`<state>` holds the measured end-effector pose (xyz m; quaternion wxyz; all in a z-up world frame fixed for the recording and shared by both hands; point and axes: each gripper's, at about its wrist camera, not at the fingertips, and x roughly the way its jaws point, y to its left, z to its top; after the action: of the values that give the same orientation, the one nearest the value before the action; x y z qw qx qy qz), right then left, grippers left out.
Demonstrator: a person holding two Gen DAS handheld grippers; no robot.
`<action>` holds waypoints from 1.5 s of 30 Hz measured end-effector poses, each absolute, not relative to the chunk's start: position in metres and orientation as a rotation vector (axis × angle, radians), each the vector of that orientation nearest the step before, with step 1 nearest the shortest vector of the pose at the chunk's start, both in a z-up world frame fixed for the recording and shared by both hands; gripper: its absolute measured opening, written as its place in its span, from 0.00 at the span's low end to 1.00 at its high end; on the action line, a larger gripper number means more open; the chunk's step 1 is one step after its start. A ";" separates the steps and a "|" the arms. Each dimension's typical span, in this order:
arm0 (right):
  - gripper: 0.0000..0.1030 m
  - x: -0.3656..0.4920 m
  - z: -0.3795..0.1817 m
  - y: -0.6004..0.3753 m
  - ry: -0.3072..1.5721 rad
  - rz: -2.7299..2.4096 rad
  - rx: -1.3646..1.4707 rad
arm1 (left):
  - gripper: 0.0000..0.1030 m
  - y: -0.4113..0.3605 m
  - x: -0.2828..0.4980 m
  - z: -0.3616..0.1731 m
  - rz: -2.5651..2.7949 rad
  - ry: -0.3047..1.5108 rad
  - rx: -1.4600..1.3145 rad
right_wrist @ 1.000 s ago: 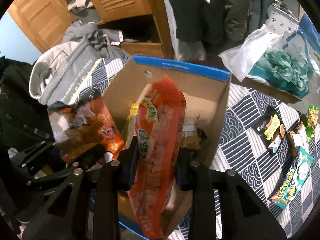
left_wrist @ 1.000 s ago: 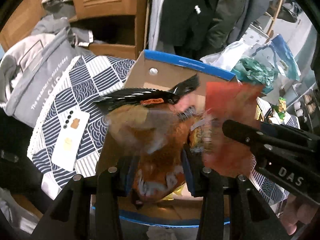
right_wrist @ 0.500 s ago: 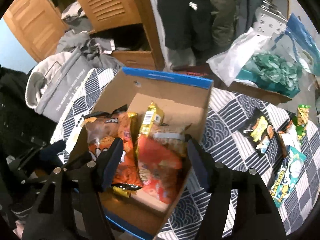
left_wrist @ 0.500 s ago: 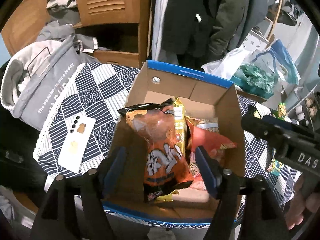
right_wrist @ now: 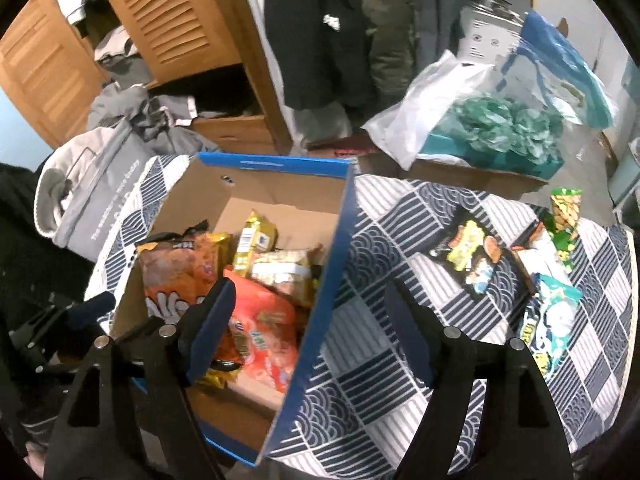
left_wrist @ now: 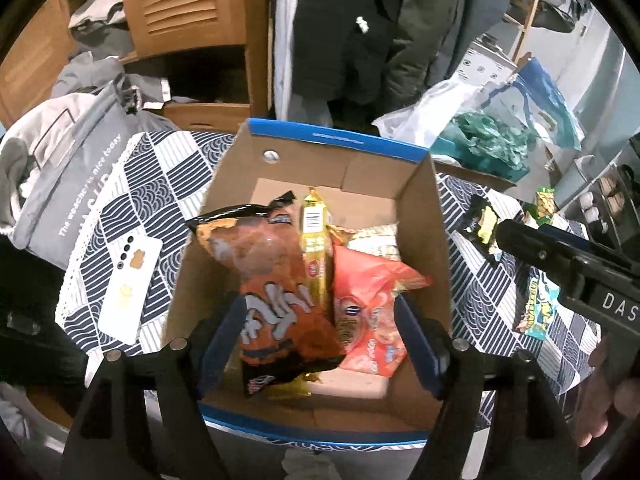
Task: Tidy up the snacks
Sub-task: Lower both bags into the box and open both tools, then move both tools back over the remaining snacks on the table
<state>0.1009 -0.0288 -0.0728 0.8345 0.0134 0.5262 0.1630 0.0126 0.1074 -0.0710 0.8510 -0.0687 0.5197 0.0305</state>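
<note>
An open cardboard box (left_wrist: 336, 142) with a blue rim sits on the patterned tablecloth. In it lie an orange chip bag (left_wrist: 272, 280), a gold packet (left_wrist: 316, 248) and a red snack bag (left_wrist: 368, 308). My left gripper (left_wrist: 320, 308) hovers open above the box, its pads clear of the bags. My right gripper (right_wrist: 311, 286) is over the box's right wall (right_wrist: 320, 280); its jaws are opening with nothing between them. In the right wrist view the orange bag (right_wrist: 176, 272) and red bag (right_wrist: 268, 320) rest inside. Several loose packets, one black and yellow (right_wrist: 468, 252), lie on the cloth to the right.
A white phone (left_wrist: 130, 284) lies left of the box, beside a grey bag (left_wrist: 60, 176). Behind the table stand a wooden louvred cabinet (right_wrist: 172, 20), hanging coats and a plastic bag of teal stuff (right_wrist: 500, 128). A green packet (right_wrist: 564, 216) and a teal one (right_wrist: 548, 320) lie near the table's right edge.
Both grippers opened and let go: the orange bag and the red bag now lie in the box. Both grippers drew back and up; the right one shifted right over the box wall.
</note>
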 end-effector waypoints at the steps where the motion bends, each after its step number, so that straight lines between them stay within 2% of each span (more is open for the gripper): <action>1: 0.75 0.100 -0.073 -0.032 1.114 0.339 0.030 | 0.75 0.105 0.013 -0.071 0.060 1.095 -0.143; 26: 0.76 0.092 -0.084 -0.164 1.126 0.112 0.109 | 0.76 -0.003 0.034 -0.062 -0.075 1.111 -0.006; 39: 0.76 0.086 -0.098 -0.232 1.146 -0.012 0.166 | 0.77 -0.056 0.047 -0.080 -0.113 1.147 0.084; 45: 0.77 0.087 -0.119 -0.252 1.193 -0.055 0.169 | 0.80 -0.074 0.058 -0.096 -0.125 1.177 0.104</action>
<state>0.0869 -0.2522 -0.1186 0.8236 0.0794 0.5610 -0.0259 0.0578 -0.0745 -0.0960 0.8286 0.0490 0.5546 -0.0590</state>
